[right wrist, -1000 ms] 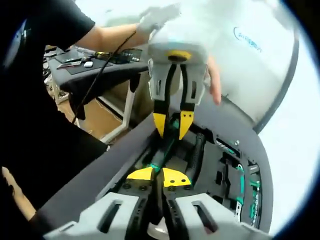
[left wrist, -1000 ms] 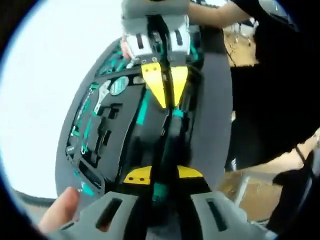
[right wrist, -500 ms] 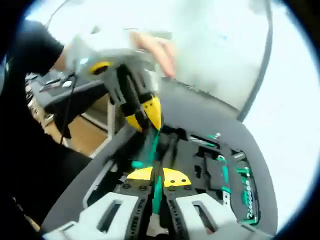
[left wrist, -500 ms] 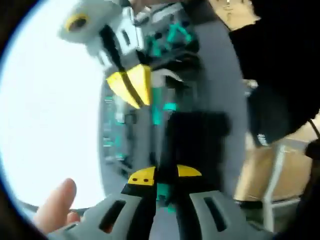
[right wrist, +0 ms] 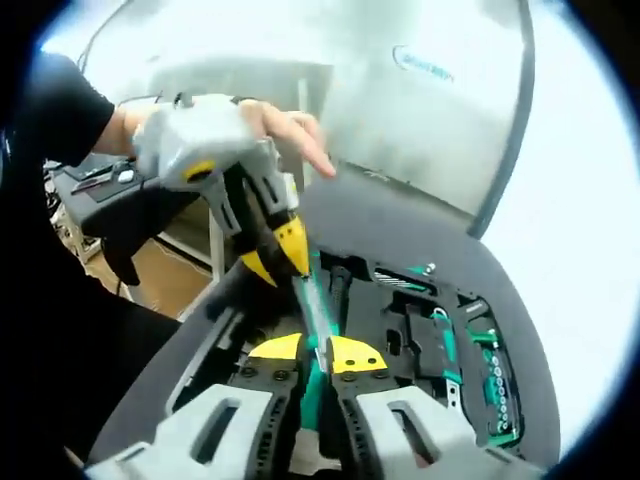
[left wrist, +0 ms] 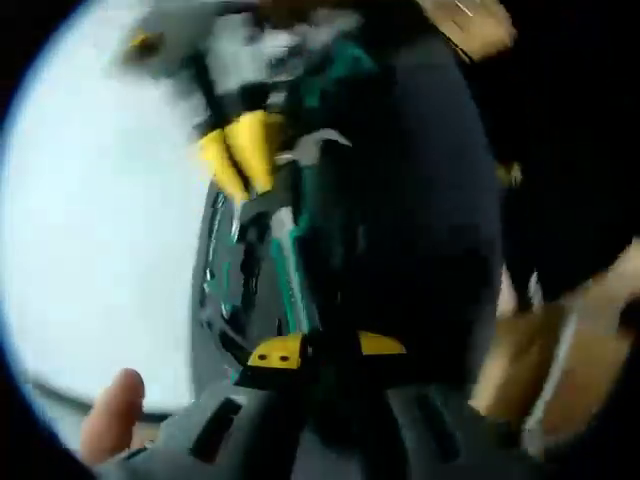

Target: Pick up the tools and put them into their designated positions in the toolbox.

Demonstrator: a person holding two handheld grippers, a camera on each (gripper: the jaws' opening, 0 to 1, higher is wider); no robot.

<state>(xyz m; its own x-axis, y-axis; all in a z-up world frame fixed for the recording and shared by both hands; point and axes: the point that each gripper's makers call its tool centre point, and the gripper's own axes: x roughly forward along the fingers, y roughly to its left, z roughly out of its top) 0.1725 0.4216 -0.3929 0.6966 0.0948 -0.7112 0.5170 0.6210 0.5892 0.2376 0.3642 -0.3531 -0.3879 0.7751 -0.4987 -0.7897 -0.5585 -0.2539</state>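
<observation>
**Both grippers on one green-handled tool above the open toolbox**

Nearest in the right gripper view, the right gripper (right wrist: pixel 317 353) has its two yellow-tipped grey jaws pressed onto the near end of a long teal-green and silver tool (right wrist: pixel 316 310), pinching it between the pads. The tool runs away from the camera, up to the left gripper (right wrist: pixel 280 258), whose yellow tips close around its far end. A person's hand (right wrist: pixel 250 125) holds that gripper, with fingers stretched out past its grey body.

Below and to the right lies the open dark grey toolbox (right wrist: pixel 420 260) with a black foam insert (right wrist: pixel 400 330) cut into shaped slots. Several slots at the right hold small green-marked tools (right wrist: pixel 480 360). Beyond the box rises its pale raised lid (right wrist: pixel 430 110). At far left stands a dark table (right wrist: pixel 110 195) with small items on it.

The left gripper view is heavily blurred. The left gripper (left wrist: pixel 325 348) shows yellow tips close together around the dark and teal tool. Farther off, the right gripper (left wrist: pixel 240 160) meets the same tool. A thumb (left wrist: pixel 110 410) shows at near left.
</observation>
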